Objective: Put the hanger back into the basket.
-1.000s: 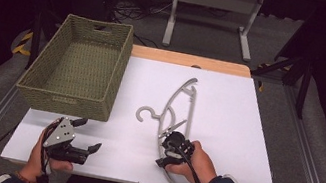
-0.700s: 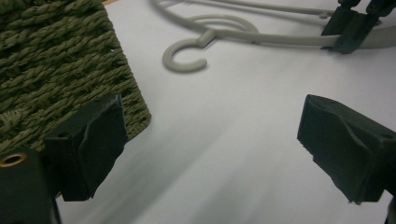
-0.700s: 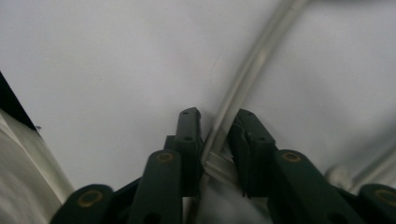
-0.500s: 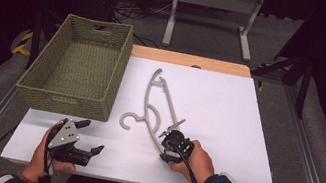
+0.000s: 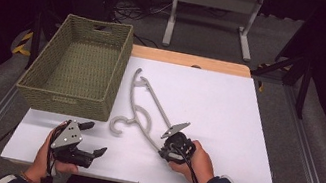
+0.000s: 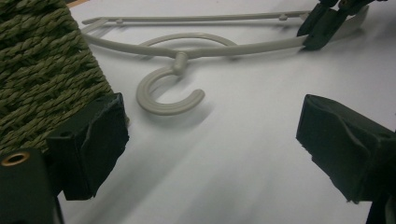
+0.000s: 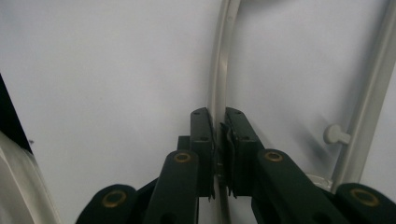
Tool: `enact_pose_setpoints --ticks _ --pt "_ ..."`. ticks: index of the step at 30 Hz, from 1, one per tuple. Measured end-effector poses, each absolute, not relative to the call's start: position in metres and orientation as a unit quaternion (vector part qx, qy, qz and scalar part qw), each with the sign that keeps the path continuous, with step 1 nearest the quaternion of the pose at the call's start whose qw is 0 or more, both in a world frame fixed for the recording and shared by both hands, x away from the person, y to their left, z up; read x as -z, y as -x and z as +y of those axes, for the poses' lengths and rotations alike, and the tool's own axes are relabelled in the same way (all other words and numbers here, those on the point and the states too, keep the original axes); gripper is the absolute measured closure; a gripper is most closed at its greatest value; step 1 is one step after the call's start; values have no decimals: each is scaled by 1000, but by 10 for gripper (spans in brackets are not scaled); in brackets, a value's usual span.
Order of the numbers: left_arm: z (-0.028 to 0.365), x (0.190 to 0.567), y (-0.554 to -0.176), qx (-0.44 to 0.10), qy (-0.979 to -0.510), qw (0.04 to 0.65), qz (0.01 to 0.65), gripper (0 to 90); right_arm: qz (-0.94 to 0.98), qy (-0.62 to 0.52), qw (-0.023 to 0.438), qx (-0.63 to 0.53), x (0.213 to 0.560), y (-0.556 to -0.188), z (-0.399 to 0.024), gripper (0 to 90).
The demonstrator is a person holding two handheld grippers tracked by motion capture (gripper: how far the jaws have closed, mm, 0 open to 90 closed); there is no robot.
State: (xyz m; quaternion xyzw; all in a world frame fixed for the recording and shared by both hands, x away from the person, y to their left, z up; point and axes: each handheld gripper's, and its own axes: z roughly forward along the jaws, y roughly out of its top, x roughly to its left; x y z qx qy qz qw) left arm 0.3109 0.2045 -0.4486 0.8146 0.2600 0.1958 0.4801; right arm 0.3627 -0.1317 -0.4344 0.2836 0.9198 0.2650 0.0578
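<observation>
High view: hanger (image 5: 141, 102) runs diagonally, hook (image 5: 121, 123) toward basket (image 5: 77, 63)

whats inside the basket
Nothing that shows: the basket looks empty in the high view, with bare woven floor and inner walls. Its near wall hides a thin strip of floor behind it, so something small and flat there could not be ruled out.

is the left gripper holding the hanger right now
No, the left gripper has its jaws wide apart over bare table, with the hanger lying ahead, untouched by them.
</observation>
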Motion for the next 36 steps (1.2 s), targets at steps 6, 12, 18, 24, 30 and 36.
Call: enact_pose_setpoints --ticks 6,12,18,24,30,36 --pt "202 447 -312 -194 -810 488 262 111 899 -293 53 -322 433 -365 -142 833" --pt "190 443 -315 -181 -804 505 257 128 875 -302 43 -377 429 -366 -155 834" --pt "175 437 -321 -173 -796 528 242 147 850 -302 55 -428 417 -363 -165 834" --pt "161 430 -328 -169 -777 558 237 196 823 -305 64 -474 409 -363 -173 834" --pt "127 419 -343 -148 -764 588 221 231 797 -297 74 -521 401 -359 -176 834" --pt "100 414 -364 -116 -739 624 227 289 782 -296 71 -544 401 -355 -177 833"
